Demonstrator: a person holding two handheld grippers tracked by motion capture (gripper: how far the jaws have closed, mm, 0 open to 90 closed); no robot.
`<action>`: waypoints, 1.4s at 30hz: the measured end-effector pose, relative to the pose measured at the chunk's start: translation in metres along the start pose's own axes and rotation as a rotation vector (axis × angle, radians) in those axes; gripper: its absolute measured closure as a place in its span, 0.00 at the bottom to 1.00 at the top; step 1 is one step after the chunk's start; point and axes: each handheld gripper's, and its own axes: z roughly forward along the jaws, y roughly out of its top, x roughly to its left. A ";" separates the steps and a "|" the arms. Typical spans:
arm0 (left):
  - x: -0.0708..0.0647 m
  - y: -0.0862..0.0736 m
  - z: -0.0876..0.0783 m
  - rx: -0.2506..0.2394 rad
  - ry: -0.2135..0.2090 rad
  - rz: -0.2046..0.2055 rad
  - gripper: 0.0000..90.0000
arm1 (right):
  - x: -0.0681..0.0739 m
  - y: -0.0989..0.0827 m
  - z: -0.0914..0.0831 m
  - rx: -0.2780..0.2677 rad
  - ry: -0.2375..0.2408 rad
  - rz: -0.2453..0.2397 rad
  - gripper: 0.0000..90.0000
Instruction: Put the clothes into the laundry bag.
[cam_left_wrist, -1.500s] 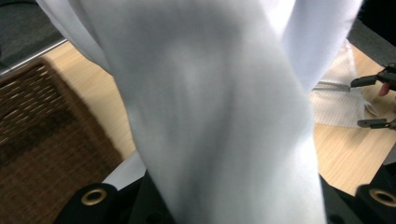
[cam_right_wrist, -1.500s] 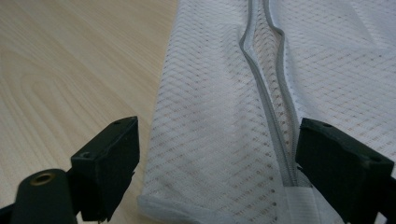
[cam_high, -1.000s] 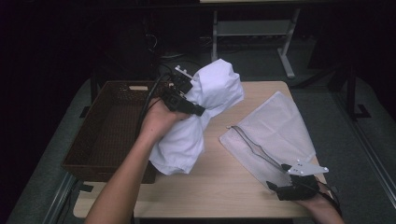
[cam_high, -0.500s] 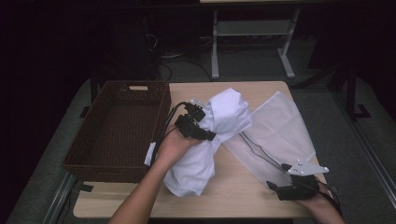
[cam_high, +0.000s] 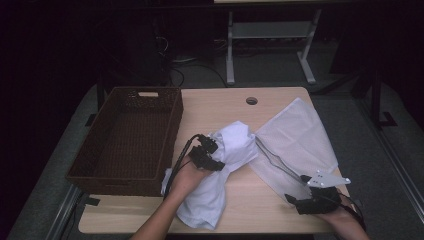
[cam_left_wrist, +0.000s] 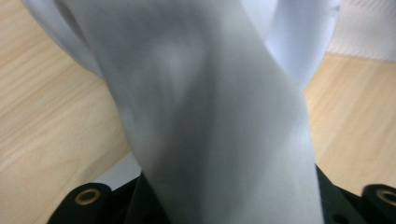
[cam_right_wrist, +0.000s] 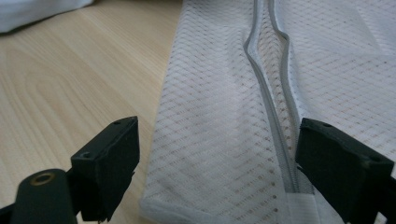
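Note:
A white garment (cam_high: 235, 145) lies bunched on the wooden table (cam_high: 220, 107), one part trailing toward the front edge. My left gripper (cam_high: 212, 152) is shut on a twisted fold of the garment (cam_left_wrist: 210, 116) just above the tabletop. Its jaws have just been opening a little with the cloth still between them. To the right, a white mesh bag (cam_high: 300, 135) lies flat, its zipper (cam_right_wrist: 273, 126) running along it. My right gripper (cam_high: 295, 197) rests open at the bag's near corner, with the mesh bag (cam_right_wrist: 187, 154) lying between its jaws (cam_right_wrist: 219, 140).
A dark woven basket (cam_high: 172, 130) stands on the left of the table, close beside the garment. A round cable hole (cam_high: 251, 100) sits near the table's far edge. Beyond the table, a grey metal stand (cam_high: 270, 35) rises from the dark floor.
My left hand has come down and toward the front with the garment, from raised above the table to resting on it. The right gripper has not moved.

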 end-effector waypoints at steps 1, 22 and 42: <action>0.002 -0.002 0.001 0.006 0.003 0.001 0.77 | 0.000 0.000 0.000 -0.002 0.001 0.000 0.15; 0.010 -0.017 0.013 -0.033 -0.016 0.010 0.67 | -0.034 0.057 0.016 -0.033 0.013 0.086 0.38; 0.011 -0.018 0.016 -0.029 -0.029 0.011 0.66 | -0.081 0.067 0.081 0.056 0.023 0.104 0.55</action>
